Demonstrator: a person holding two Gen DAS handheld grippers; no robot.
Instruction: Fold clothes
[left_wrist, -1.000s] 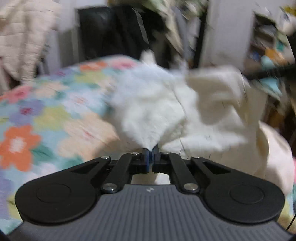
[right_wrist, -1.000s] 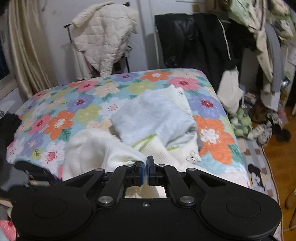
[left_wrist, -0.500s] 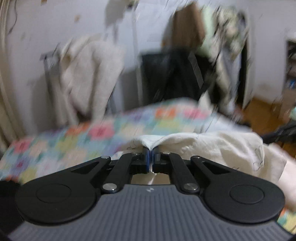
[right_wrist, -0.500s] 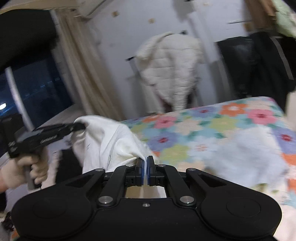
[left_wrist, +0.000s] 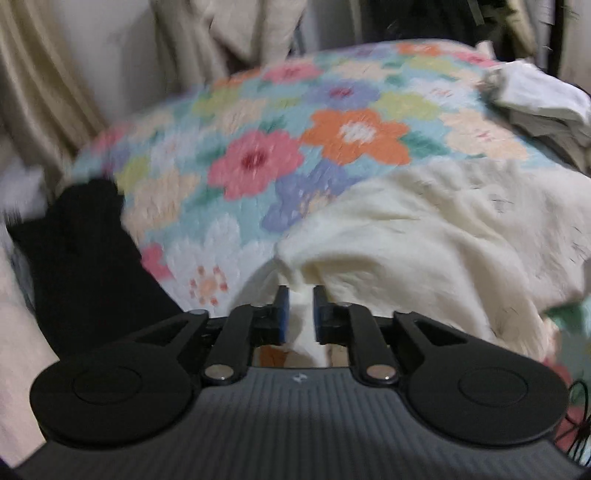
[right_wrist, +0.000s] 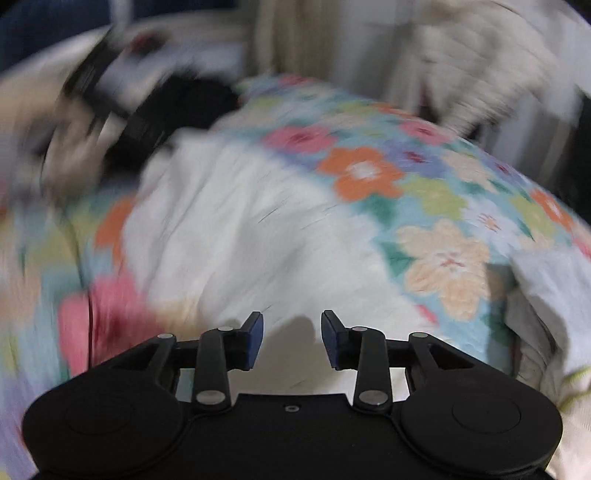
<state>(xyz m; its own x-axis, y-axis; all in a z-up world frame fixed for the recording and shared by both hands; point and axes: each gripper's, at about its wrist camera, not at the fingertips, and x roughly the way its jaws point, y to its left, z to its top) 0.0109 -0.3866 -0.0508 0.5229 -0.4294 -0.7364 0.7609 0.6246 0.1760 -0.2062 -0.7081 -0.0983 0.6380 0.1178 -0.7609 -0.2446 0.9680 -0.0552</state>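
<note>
A cream-white garment (left_wrist: 436, 236) lies spread on the flowered bedspread (left_wrist: 314, 147). In the left wrist view my left gripper (left_wrist: 298, 299) has its jaws partly apart, with a fold of the garment still between them. In the right wrist view the same garment (right_wrist: 240, 240) lies flat ahead of my right gripper (right_wrist: 291, 325), which is open and empty just above its near edge. The left gripper (right_wrist: 110, 110) shows blurred at the garment's far left corner.
A black garment (left_wrist: 85, 243) lies at the bed's left edge. Pale folded clothes (left_wrist: 539, 99) sit at the far right of the bed, and also show in the right wrist view (right_wrist: 554, 295). A quilted cream jacket (right_wrist: 480, 62) and curtains hang behind the bed.
Both grippers carried the cream garment up, swung it left and laid it down on the bed. Both have opened; the right has let go, the left jaws have parted.
</note>
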